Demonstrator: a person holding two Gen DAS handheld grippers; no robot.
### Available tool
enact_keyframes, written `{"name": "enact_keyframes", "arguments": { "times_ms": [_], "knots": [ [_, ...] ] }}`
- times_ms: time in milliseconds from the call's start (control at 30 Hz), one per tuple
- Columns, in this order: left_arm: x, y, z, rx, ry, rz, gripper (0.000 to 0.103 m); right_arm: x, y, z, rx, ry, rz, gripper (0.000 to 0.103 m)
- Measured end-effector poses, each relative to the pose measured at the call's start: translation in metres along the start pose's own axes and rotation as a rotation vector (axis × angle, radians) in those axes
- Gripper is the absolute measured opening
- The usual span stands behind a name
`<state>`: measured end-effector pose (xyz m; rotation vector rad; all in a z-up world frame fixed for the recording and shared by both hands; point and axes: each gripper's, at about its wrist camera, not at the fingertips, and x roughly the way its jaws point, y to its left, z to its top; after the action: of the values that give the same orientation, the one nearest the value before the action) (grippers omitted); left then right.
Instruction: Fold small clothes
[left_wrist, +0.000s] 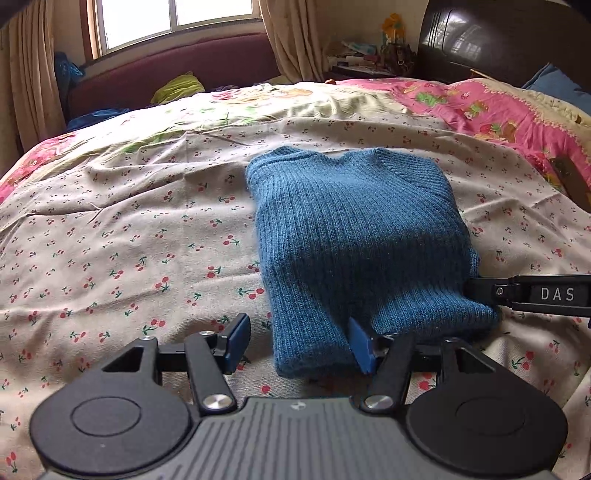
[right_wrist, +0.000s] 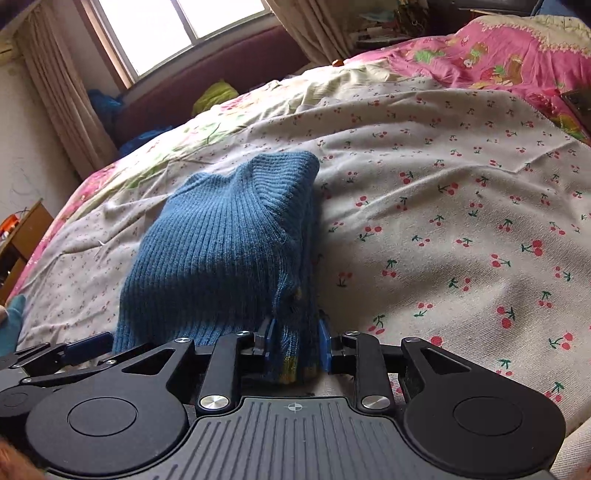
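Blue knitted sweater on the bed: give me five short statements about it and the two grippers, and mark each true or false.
1. The blue sweater lies on a cherry-print sheet. True.
2. The left gripper is clamped shut on the sweater. False: its jaws stand wide open, astride the near left corner.
3. The right gripper has the sweater's edge between its pads. True.
4. The sweater is spread out flat with both sleeves extended. False: it is folded into a compact block, no sleeve sticking out.
5. A window is behind the bed. True.
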<state>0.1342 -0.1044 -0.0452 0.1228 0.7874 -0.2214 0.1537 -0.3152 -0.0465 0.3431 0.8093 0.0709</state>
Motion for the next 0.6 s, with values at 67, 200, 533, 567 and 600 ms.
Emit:
{"name": "enact_keyframes", "arguments": {
  "times_ms": [67,200,533,567,600],
  "knots": [
    [0.002,0.002,-0.001,-0.023,0.016,-0.001,0.069,-0.003,-0.001,0.0,0.019,-0.016,0.01,0.025],
    [-0.006,0.005,-0.003,-0.034,0.004,-0.013,0.069,-0.013,-0.001,-0.001,0.021,-0.067,0.024,0.026],
    [0.0,-0.004,-0.002,-0.023,0.044,0.03,0.069,0.001,-0.003,-0.005,0.012,-0.008,0.024,0.029],
    [0.0,-0.005,-0.002,-0.019,0.044,0.034,0.069,0.001,-0.003,-0.005,0.012,-0.006,0.025,0.029],
    [0.0,-0.005,-0.002,-0.017,0.044,0.036,0.069,0.001,-0.004,-0.005,0.012,-0.005,0.025,0.03]
  ]
}}
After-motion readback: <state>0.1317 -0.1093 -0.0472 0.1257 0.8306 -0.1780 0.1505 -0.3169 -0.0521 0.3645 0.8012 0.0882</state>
